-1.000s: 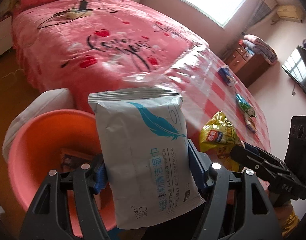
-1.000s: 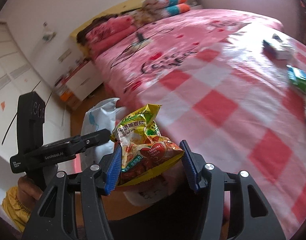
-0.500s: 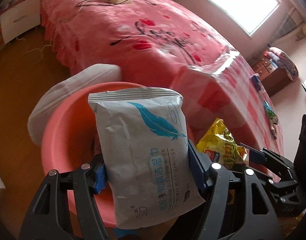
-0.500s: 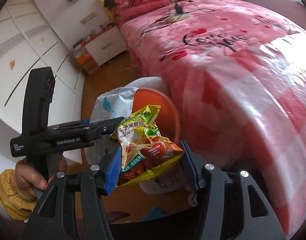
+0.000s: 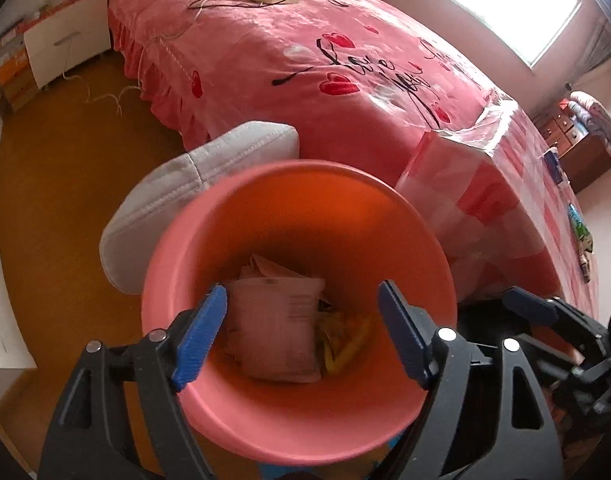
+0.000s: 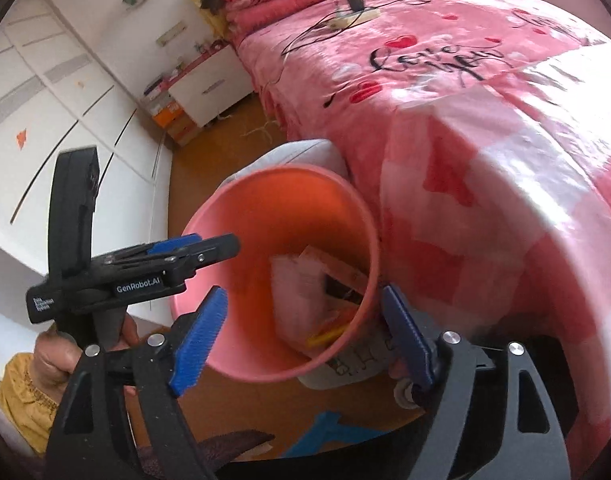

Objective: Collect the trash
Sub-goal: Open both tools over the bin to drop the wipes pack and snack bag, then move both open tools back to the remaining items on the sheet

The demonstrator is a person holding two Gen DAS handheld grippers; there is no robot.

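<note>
Now both grippers are held over a pink plastic bin [image 5: 289,420] that stands on the wooden floor [image 5: 65,184] just beside the pink bed [image 5: 305,60]. The left gripper [image 5: 303,332] is seen with its blue pads spread apart and nothing between them; its jaws have just been opening. The right gripper [image 6: 305,340] is likewise parted and empty, its jaws having just been opening too. Inside the bin, a pale wet-wipes packet [image 5: 275,328] is seen lying near the bottom, with a yellow snack bag [image 5: 345,336] touching it at its right side, on top of other wrappers. A white cushion [image 5: 177,196] is pressed between bin and bed. Further wrappers [image 5: 581,236] are left on the checked plastic sheet [image 6: 505,184] over the bed's end.
</note>
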